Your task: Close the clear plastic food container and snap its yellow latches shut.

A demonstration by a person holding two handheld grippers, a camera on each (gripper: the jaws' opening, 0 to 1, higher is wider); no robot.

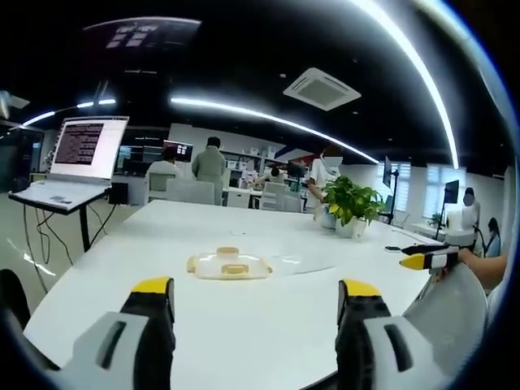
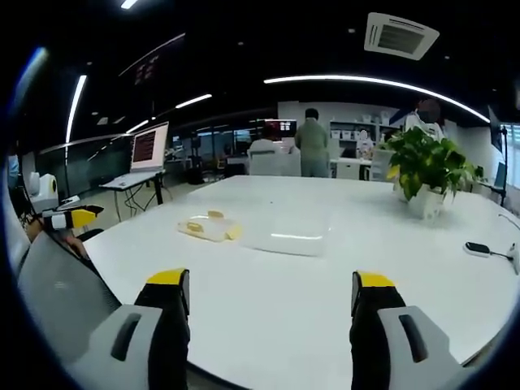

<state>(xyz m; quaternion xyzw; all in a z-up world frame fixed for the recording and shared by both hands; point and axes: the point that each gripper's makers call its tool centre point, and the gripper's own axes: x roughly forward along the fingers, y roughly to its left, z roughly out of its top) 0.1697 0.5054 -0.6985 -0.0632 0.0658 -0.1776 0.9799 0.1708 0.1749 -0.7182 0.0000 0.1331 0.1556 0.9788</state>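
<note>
- The left gripper (image 1: 255, 313) is held with its jaws spread wide and nothing between them; the right gripper (image 2: 271, 307) is likewise spread and empty.
- The lid with yellow latches (image 1: 229, 265) is seen on the white table (image 1: 268, 341), ahead of the left gripper and well apart from it.
- From the right gripper, the lid lies ahead and to the left, with the clear container body (image 2: 286, 235) just beside it, straight ahead.
- The two parts are judged to be separate, so no closing appears done.
- Placing the lid and snapping each latch are judged to remain.
- A potted plant (image 2: 426, 172) stands farther off to the right.
</note>
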